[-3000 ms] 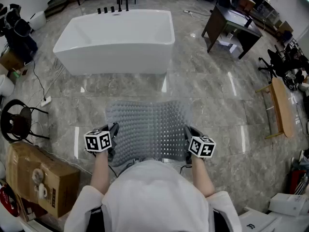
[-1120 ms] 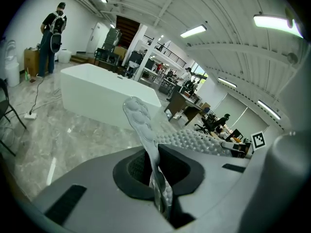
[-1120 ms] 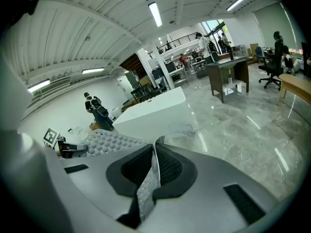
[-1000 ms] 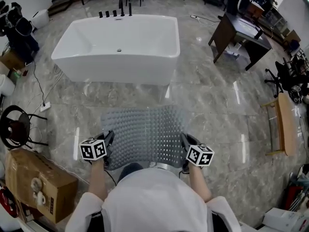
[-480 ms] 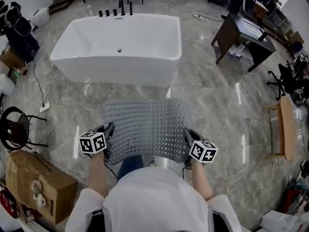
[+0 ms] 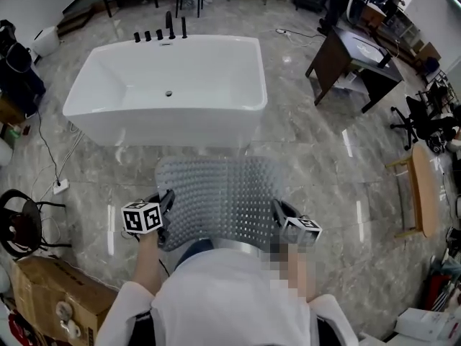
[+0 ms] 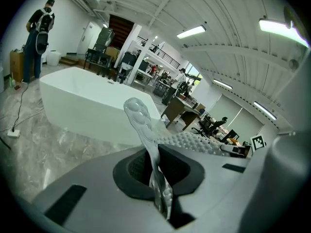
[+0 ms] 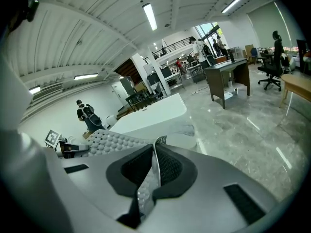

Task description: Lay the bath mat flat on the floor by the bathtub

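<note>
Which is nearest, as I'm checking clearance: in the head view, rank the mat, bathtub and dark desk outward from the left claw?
1. Mat: gripped in the left claw, spread out in front of the person.
2. Bathtub: straight ahead, beyond the mat's far edge.
3. Desk: far right, past the bathtub's end.

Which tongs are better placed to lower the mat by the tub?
Neither clearly: left tongs and right tongs each clamp a near corner of the mat, which faces the tub; they should likely lower together.
</note>
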Demonstrator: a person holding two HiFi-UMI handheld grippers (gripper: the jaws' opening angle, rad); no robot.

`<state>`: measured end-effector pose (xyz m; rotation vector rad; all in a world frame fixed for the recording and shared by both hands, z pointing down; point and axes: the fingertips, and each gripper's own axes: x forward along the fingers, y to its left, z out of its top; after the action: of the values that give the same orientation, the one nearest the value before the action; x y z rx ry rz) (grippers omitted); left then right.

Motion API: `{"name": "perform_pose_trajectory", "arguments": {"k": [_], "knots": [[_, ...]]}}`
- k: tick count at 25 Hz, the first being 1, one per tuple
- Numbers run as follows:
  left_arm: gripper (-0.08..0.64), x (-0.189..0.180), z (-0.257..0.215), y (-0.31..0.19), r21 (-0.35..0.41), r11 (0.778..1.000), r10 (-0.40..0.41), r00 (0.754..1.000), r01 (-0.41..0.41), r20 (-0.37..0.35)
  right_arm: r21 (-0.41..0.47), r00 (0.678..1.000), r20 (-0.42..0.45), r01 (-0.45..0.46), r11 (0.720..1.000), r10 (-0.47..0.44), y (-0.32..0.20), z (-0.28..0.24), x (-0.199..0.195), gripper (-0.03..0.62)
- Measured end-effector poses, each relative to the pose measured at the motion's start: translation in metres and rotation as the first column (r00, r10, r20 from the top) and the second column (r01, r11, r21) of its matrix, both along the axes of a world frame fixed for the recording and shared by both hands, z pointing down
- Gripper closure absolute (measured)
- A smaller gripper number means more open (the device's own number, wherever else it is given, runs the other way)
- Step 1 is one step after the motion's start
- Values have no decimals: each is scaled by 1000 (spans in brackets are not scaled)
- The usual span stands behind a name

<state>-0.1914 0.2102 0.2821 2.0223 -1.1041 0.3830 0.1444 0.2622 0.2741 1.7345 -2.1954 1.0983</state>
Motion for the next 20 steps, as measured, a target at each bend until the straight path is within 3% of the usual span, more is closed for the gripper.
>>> {"name": "perform_pose_trajectory", "arguments": {"k": [9, 15, 20], "knots": [[515, -17, 7, -76, -9, 996, 84, 996, -84, 0, -3, 998, -16, -55, 998, 55, -61, 2, -26, 552], [515, -19, 11, -105, -29, 996, 84, 996, -84, -5, -20, 998, -30, -55, 998, 54, -91, 4, -25, 552], [515, -8, 20, -125, -55, 997, 53, 999, -52, 5, -44, 999, -47, 9, 999, -11, -124, 11, -13, 552]]}}
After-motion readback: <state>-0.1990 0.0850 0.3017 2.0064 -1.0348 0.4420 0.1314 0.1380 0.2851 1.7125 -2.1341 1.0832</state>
